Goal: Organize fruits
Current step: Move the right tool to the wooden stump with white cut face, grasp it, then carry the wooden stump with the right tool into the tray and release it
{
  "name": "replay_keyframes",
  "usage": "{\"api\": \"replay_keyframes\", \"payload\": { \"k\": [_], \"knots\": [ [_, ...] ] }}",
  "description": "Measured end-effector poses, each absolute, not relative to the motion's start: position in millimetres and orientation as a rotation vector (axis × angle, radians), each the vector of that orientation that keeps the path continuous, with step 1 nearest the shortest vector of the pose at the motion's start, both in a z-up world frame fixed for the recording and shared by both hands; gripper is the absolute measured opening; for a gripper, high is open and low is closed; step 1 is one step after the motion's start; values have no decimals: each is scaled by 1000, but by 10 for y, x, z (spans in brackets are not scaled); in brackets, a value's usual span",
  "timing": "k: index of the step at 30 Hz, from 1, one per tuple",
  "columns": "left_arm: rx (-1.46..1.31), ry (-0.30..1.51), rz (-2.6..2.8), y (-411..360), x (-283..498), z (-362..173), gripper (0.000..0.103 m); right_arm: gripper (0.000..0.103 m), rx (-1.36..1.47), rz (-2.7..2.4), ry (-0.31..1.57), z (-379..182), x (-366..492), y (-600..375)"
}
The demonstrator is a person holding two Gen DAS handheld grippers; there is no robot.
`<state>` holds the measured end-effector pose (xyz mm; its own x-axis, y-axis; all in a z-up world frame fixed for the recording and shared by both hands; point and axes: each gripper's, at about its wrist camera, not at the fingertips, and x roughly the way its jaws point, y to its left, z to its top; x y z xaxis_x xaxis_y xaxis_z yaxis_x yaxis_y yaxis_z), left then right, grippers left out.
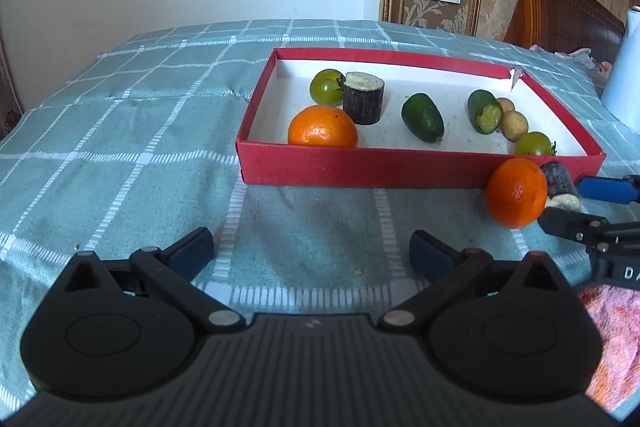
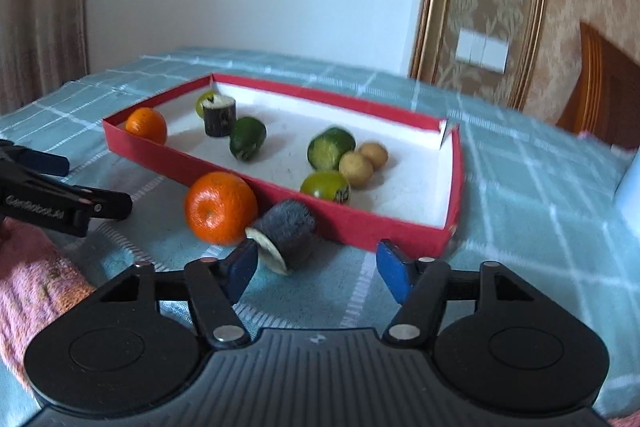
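Observation:
A red box [image 1: 360, 173] with a white floor lies on the checked cloth. In it are an orange [image 1: 322, 127], a green tomato [image 1: 326, 87], an upright dark cane piece [image 1: 363, 98], two dark green fruits, two small tan fruits [image 1: 515, 125] and a second green tomato. Outside its near wall rest another orange [image 2: 220, 207] and a cane piece on its side [image 2: 286, 231]. My right gripper [image 2: 318, 263] is open around that cane piece; the left pad is at its cut end and the right pad stands clear. My left gripper [image 1: 312, 247] is open and holds nothing.
A white jug [image 1: 624, 67] stands on the cloth right of the box. A wooden headboard [image 1: 560, 11] and patterned wall rise behind. A pink sleeve [image 2: 36, 287] shows at the left of the right wrist view, with the left gripper [image 2: 86, 183] above it.

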<state>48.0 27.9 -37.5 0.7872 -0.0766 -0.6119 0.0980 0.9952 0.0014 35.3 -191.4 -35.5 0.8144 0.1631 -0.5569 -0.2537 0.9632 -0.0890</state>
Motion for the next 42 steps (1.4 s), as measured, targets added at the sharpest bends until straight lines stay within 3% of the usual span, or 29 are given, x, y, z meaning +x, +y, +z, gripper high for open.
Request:
{"api": "replay_keyframes", "payload": {
  "k": [7,10,12,33,42],
  "knots": [
    [35,658,-94,279,483,-370,103,63,-160,231,580,-360,380,-1838],
    [34,658,-94,282,482,-370,103,51,-177,264,576,-363,381,-1803],
    [35,658,-94,281,483,-370,103,37,-196,295,569,-362,365,-1773],
    [34,658,-94,282,482,-370,103,37,-38,218,480,-103,131,-2210],
    [35,658,-94,286,482,-370,103,37,-52,100,470,20,643,-2424]
  ]
}}
